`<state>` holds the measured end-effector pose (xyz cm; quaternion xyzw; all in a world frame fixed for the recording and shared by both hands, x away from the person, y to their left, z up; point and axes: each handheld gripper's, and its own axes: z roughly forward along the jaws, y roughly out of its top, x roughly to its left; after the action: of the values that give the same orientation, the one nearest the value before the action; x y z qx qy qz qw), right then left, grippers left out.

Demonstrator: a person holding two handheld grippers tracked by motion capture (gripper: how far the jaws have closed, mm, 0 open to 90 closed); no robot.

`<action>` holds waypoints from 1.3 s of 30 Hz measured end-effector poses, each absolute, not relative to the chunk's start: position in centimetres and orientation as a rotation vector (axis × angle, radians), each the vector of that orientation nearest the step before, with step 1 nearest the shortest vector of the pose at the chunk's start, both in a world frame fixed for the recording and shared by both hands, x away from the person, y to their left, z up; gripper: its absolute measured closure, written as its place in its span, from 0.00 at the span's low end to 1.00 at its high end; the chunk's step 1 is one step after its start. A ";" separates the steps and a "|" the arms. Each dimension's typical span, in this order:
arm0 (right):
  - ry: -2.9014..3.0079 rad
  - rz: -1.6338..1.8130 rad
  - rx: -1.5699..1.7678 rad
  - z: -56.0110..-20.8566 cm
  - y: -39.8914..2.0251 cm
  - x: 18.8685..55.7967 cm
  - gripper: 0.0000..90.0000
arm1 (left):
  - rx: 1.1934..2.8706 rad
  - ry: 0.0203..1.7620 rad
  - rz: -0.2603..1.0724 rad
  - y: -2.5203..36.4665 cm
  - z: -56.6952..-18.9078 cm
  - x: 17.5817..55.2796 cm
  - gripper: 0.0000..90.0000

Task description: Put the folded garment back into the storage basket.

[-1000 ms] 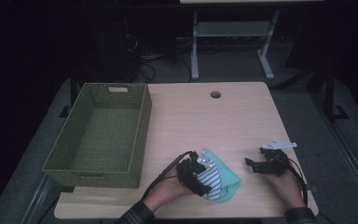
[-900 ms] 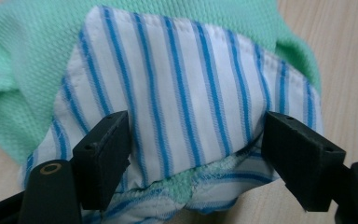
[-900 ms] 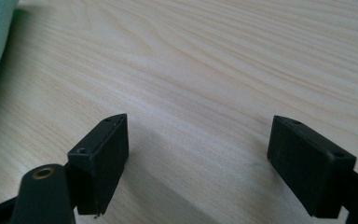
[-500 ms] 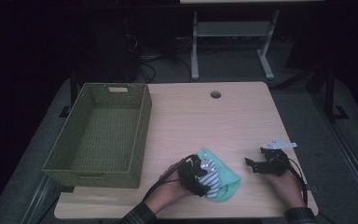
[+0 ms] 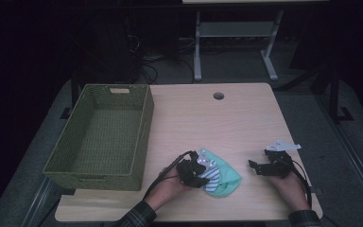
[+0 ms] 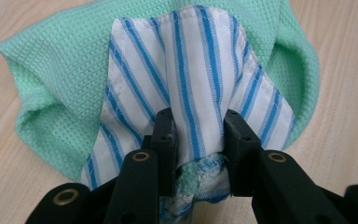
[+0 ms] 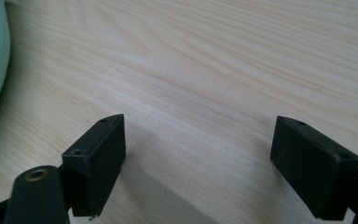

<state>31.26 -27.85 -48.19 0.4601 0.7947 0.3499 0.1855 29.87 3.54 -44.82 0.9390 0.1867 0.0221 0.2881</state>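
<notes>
1. Our left hand-held gripper (image 6: 196, 140) had just been closing and pinched the striped cloth (image 6: 186, 84) lying on the green cloth (image 5: 227, 177), ready to lift it.
2. Our right hand-held gripper (image 7: 198, 163) waited with jaws apart on the table (image 5: 246, 118).

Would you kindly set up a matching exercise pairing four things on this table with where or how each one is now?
Things:
1. left tool
2. right tool
3. woven basket
4. striped cloth

States:
A. stands at the table's left side, nothing inside
B. lies on top of the green cloth
C. jaws wide apart over bare wood
D. jaws pinching a fold of fabric, having just been closing

Pairs: 1-D, 2-C, 3-A, 4-B
</notes>
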 end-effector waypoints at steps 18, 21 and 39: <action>2.238 0.985 1.296 -48.2 -27.9 31.3 0.20 | 2.430 0.509 0.030 4.6 -40.8 30.9 0.77; 2.239 0.985 1.295 -48.2 -27.9 31.3 0.20 | 2.403 0.515 0.025 5.0 -39.3 31.2 0.77; 2.239 0.985 1.298 -48.2 -27.8 31.3 0.20 | 2.384 0.536 0.120 8.0 -33.5 33.4 0.77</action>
<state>31.25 -27.84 -48.19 0.4606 0.7946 0.3495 0.1854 33.38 7.98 -33.54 0.9162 0.2061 0.0461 0.3404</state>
